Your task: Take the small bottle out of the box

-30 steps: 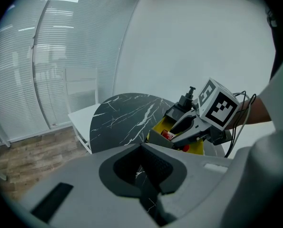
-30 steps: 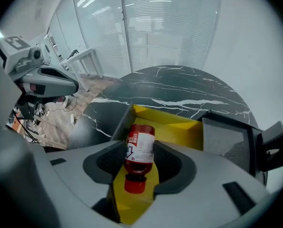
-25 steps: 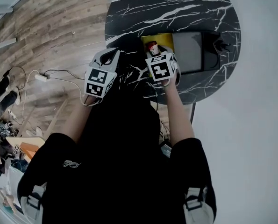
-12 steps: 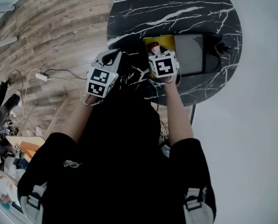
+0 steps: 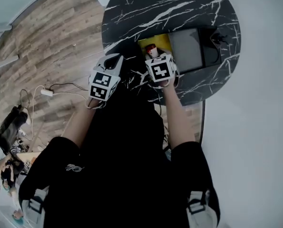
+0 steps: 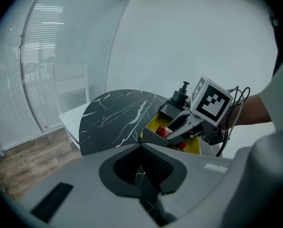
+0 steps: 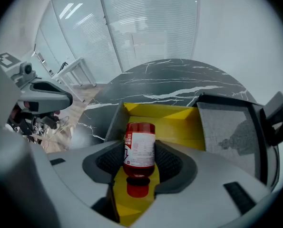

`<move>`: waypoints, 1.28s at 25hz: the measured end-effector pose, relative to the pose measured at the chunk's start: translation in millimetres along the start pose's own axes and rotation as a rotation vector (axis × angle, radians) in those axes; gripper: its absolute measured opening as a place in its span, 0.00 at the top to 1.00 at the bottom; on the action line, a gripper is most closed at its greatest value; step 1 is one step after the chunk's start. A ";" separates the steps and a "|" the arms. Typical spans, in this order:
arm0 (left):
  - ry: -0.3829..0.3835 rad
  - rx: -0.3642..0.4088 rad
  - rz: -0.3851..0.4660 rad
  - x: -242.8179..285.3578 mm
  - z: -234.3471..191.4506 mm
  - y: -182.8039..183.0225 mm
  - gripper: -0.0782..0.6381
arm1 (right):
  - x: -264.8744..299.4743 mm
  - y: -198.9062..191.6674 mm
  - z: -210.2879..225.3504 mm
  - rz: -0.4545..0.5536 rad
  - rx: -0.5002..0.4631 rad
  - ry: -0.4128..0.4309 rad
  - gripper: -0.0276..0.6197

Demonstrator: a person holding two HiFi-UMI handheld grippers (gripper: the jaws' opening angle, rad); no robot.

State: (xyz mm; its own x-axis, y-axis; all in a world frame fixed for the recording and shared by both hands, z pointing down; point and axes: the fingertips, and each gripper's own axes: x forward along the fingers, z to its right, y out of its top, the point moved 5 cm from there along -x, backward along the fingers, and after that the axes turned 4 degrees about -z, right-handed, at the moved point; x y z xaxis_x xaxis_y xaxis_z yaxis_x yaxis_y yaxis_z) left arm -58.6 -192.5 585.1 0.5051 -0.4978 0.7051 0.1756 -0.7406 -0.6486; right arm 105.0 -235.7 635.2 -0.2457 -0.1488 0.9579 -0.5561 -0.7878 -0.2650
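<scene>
Right tongs (image 7: 139, 161): pinching the small bottle (image 7: 139, 146), red cap toward the camera, over the open yellow box (image 7: 179, 122). Left tongs (image 6: 148, 177): pressed together, empty. Box rests on a round black marble table (image 5: 179, 8). Floor (image 5: 46, 46): wood planks. Blinds (image 7: 146, 27) stand behind.

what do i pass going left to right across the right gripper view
left gripper → bottle → open box lid

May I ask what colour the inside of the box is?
Yellow inside the box, clearest in the right gripper view.
</scene>
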 end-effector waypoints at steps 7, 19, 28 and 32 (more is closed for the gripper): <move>-0.032 0.061 0.000 4.6 4.5 15.3 0.89 | -19.7 -2.4 2.9 0.152 0.084 -0.043 0.66; -0.143 0.214 0.005 19.0 20.7 48.4 0.89 | -66.2 -5.0 -4.8 0.457 0.289 -0.186 0.66; -0.183 0.305 0.048 21.2 56.6 72.4 0.89 | -110.4 -28.5 -3.6 0.632 0.368 -0.284 0.66; -0.181 0.309 0.081 16.6 74.8 78.6 0.89 | -128.5 -43.4 -3.5 0.702 0.392 -0.297 0.66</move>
State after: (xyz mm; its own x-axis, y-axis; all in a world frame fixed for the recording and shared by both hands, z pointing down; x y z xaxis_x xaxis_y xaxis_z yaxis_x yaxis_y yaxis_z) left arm 26.8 -225.3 524.3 0.6640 -0.4408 0.6040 0.3624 -0.5169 -0.7755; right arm 157.9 -180.3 523.3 -0.1813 -0.7866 0.5903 -0.0249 -0.5964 -0.8023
